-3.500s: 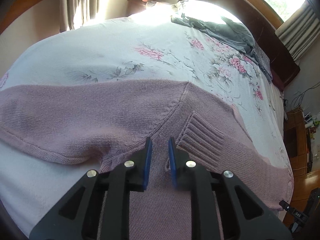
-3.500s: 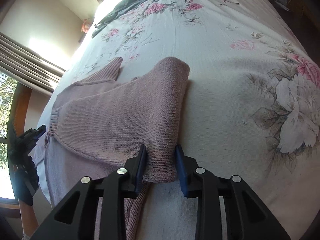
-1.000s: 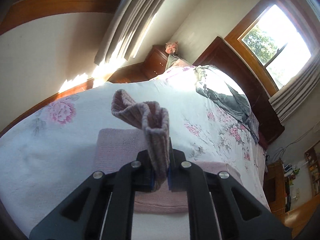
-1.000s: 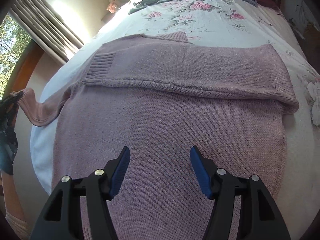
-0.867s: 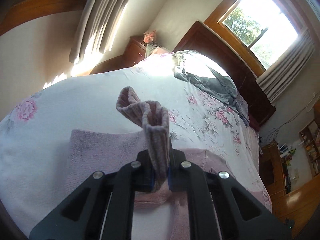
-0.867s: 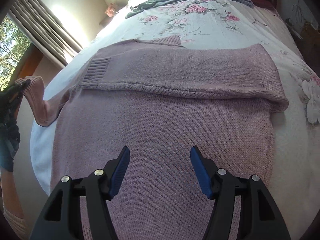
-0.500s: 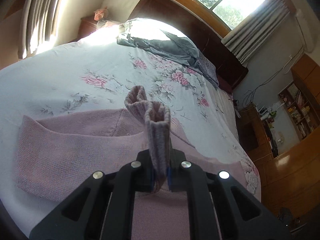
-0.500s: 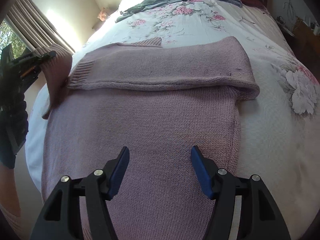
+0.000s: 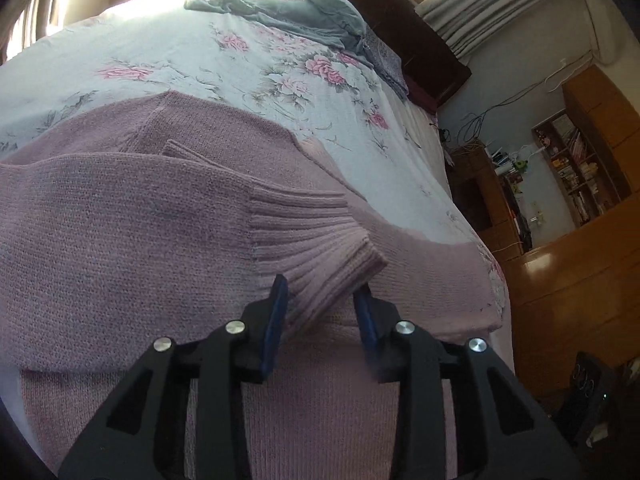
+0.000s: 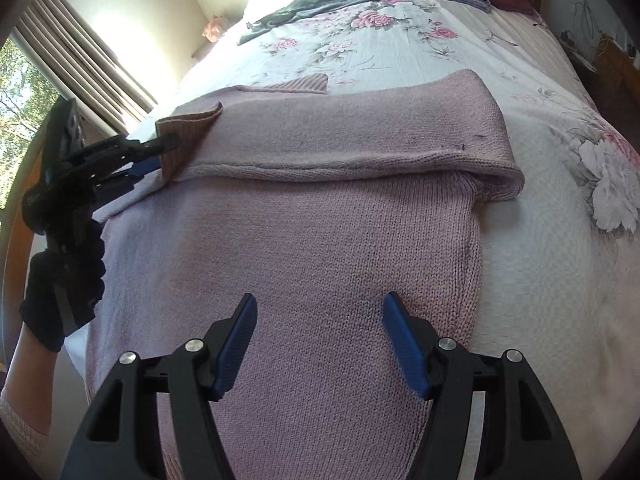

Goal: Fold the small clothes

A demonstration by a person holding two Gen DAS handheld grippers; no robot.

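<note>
Two hand-held grippers are being recorded over the pink sweater [image 10: 320, 240], which is lying flat on the bed [image 10: 540, 280]. The ribbed cuff [image 9: 316, 240] is lying directly ahead of the left hand-held gripper [image 9: 320, 300], between its part-open jaws but not being pinched; the sleeve's long axis is running crosswise to the left. The right hand-held gripper [image 10: 320, 320] is being held wide open and empty above the body panel. Compared with half a second earlier, the cuff is no longer being clamped upright; it is being laid down across the chest.

Floral bedspread [image 9: 168, 52], grey garment [image 9: 304, 16] near wooden headboard [image 9: 412, 48], curtains [image 10: 84, 60], bookshelf [image 9: 580, 168].
</note>
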